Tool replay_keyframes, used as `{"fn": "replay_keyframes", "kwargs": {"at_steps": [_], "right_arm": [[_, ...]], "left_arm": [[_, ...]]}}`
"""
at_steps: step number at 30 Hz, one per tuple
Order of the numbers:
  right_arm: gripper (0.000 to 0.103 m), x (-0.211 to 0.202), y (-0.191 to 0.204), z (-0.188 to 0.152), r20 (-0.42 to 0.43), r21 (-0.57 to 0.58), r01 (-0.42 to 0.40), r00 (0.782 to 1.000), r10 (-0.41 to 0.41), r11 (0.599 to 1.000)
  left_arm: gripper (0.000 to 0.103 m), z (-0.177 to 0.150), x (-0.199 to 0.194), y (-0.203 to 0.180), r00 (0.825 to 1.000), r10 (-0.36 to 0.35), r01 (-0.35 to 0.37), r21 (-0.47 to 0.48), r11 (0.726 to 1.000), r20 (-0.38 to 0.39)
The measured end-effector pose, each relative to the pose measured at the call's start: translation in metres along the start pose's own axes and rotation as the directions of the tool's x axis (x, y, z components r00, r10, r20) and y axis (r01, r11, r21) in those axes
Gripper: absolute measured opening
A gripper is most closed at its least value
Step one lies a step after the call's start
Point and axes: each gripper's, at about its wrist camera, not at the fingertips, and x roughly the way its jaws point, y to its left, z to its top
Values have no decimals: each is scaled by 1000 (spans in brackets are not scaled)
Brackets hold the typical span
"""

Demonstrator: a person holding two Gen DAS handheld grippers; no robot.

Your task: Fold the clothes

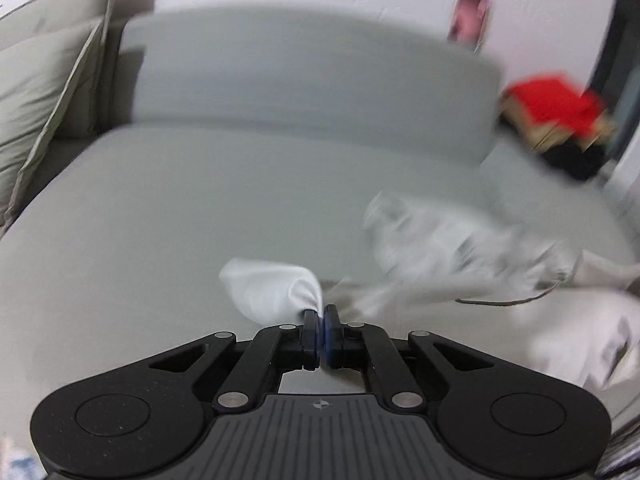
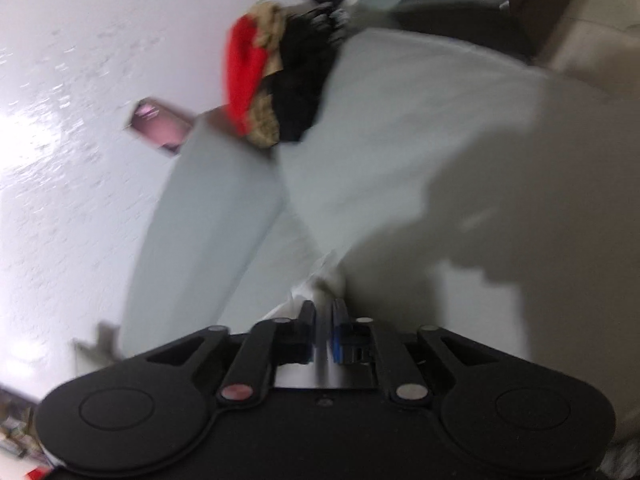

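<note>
**Both claws on the white garment, over the sofa**

Left gripper (image 1: 320,312) is clamped tight, jaws all but touching, w/ a puff of white garment (image 1: 276,288) bunched out just ahead of the blue pads (image 1: 330,330). The cloth balloons to the left of the tips and hangs above the grey sofa (image 1: 200,208) seat, near its front edge. More of the garment trails off toward the right side of the seat, streaked and blurred, a thin dark cord or hem line showing in it; can't tell how it's laid.

Right gripper (image 2: 322,312) in its own view: jaws narrow, a small gap between them, and a twist of the white cloth (image 2: 324,276) sits at the tips. It looks pinched, but the blur leaves the grip itself unclear. Beyond it the fabric spreads wide, filling the right half of that view, w/ a big shadow across it.

Background: cushions (image 1: 44,80) stacked at the sofa's left end, against the backrest. At the far right end, a pile (image 1: 556,120) of clothes: red on top, tan under it, black lowest. Right cam sees the same pile (image 2: 276,84) tilted. A pink picture (image 1: 470,16) sits on the white wall above the backrest. Both views are motion-blurred.
</note>
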Motion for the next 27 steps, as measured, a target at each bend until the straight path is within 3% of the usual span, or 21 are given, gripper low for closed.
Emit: {"fn": "replay_keyframes", "kwargs": {"at_steps": [1, 3, 7, 10, 12, 13, 15, 19, 20, 22, 24, 27], "right_arm": [[39, 1, -7, 0, 0, 3, 61, 998, -61, 998], [37, 0, -21, -2, -6, 4, 137, 991, -137, 991], [44, -25, -26, -27, -49, -85, 96, 994, -100, 992], [45, -42, -17, -57, -79, -195, 65, 994, -81, 979], [49, -45, -5, -80, -147, -251, -10, 989, -28, 968], [53, -46, 1, -92, -186, -276, -51, 983, -1, 960], [58, -44, 7, -111, -192, -318, -60, 981, -2, 946], [59, -38, 14, -147, -153, -395, -28, 988, -35, 918], [58, -36, 16, -156, -143, -414, -20, 989, -43, 910], [50, -35, 17, -171, -123, -442, -7, 991, -53, 897], [43, -37, 15, -177, -103, -466, -2, 993, -51, 885], [40, -40, 20, -189, -54, -586, 1, 998, -41, 810]], "left_arm": [[5, -7, 4, 2, 1000, 17, -17, 9, 1000, -25], [12, -22, -3, 10, 1000, -2, 2, 4, 1000, -25], [22, -49, -31, 16, 999, -39, 39, 10, 999, 10], [31, -65, -48, 6, 990, -141, 140, 33, 990, 18], [45, -77, -57, -10, 977, -211, 209, 83, 974, 17], [46, -84, -59, -19, 971, -239, 237, 112, 965, 10], [59, -94, -57, -39, 963, -268, 265, 171, 949, -2], [59, -100, -41, -73, 970, -243, 239, 196, 951, -4], [54, -101, -40, -77, 970, -243, 237, 193, 952, 11], [53, -102, -37, -87, 969, -243, 231, 195, 953, 39], [52, -106, -36, -100, 969, -238, 213, 270, 939, 64], [51, -108, -27, -117, 975, -206, 165, 368, 915, 76]]}}
